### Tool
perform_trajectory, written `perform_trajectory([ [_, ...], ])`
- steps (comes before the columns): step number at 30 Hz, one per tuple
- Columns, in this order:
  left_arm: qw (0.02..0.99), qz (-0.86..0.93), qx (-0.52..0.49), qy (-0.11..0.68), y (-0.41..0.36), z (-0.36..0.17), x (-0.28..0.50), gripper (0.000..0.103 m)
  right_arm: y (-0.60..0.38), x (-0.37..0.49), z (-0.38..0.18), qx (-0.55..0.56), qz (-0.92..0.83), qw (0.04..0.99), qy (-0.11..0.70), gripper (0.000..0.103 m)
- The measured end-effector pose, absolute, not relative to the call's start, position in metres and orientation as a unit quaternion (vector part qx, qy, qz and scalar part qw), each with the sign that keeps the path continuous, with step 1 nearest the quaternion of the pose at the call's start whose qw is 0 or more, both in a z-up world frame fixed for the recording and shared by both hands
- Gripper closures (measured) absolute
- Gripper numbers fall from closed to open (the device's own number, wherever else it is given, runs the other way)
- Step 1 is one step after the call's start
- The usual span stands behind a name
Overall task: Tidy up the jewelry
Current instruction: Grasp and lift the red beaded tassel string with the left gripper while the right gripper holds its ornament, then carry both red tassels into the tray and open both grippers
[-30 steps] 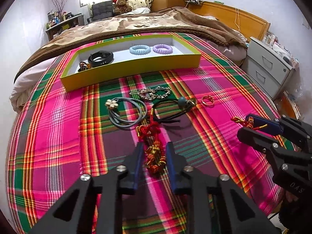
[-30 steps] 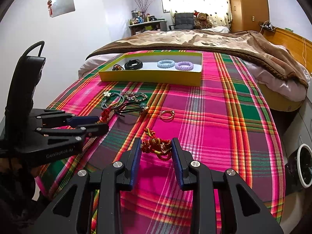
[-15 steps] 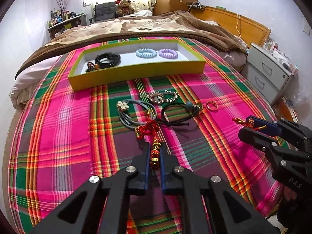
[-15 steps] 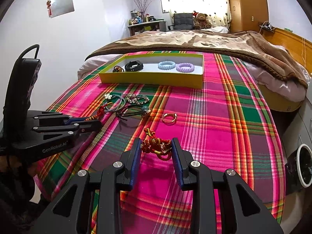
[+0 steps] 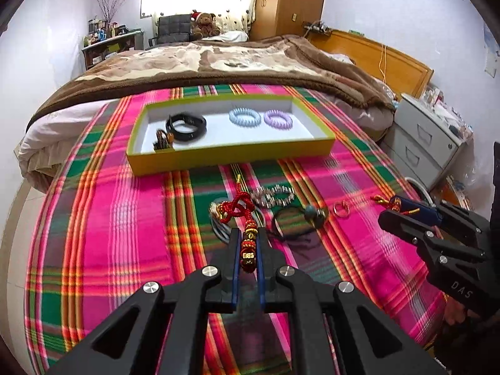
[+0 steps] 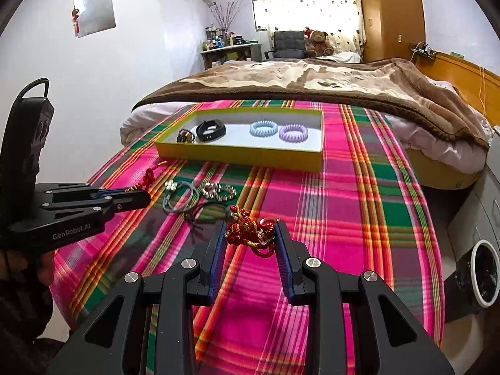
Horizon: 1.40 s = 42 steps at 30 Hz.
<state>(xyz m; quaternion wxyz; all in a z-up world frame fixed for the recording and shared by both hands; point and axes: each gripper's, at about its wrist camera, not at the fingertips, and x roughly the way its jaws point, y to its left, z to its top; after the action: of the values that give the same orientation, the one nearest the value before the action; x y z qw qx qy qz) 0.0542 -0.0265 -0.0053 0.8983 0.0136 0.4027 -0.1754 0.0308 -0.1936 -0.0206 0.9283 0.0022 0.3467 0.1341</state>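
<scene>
My left gripper (image 5: 248, 234) is shut on a red knotted cord charm with gold beads (image 5: 248, 250), and its knot (image 5: 236, 209) sticks out past the fingertips above the plaid blanket. My right gripper (image 6: 250, 234) is shut on a second, bunched red and gold charm (image 6: 248, 231). Each gripper shows in the other's view: the right gripper (image 5: 406, 215) at the right edge, the left gripper (image 6: 125, 197) at the left. Farther up the bed lies a yellow tray (image 5: 231, 156) (image 6: 237, 156) holding a black band (image 5: 186, 126), a blue coil tie (image 5: 244, 116), a purple coil tie (image 5: 278, 119) and a brown bead bracelet (image 5: 162, 139).
Loose on the blanket between grippers and tray lie grey hair ties (image 6: 181, 198), a silver bead bracelet (image 5: 275, 195), a black cord with a green bead (image 5: 300, 218) and a small ring (image 5: 340, 209). A brown blanket (image 5: 218, 65) covers the far bed. A nightstand (image 5: 428, 137) stands to the right.
My left gripper's jaws closed on the red beaded charm and lifted it off the blanket toward the tray. My right gripper rose slightly, still holding its charm.
</scene>
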Motion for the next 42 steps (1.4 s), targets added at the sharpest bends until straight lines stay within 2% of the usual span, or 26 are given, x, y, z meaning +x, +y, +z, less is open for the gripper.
perform_trajectory([
  [15, 0.903, -0.192, -0.01, 0.383, -0.025, 0.023, 0.121, 0.094, -0.198, 0.091, -0.001, -0.004, 0.11, 0.935, 0.337, 0.071],
  [33, 0.884, -0.203, -0.013, 0.421, -0.05, 0.002, 0.217, 0.094, -0.202, 0.191, -0.019, -0.021, 0.094, 0.918, 0.385, 0.071],
  [42, 0.878, -0.187, -0.019, 0.44, -0.051, -0.014, 0.245, 0.094, -0.2, 0.214, -0.034, -0.021, 0.101, 0.904, 0.415, 0.071],
])
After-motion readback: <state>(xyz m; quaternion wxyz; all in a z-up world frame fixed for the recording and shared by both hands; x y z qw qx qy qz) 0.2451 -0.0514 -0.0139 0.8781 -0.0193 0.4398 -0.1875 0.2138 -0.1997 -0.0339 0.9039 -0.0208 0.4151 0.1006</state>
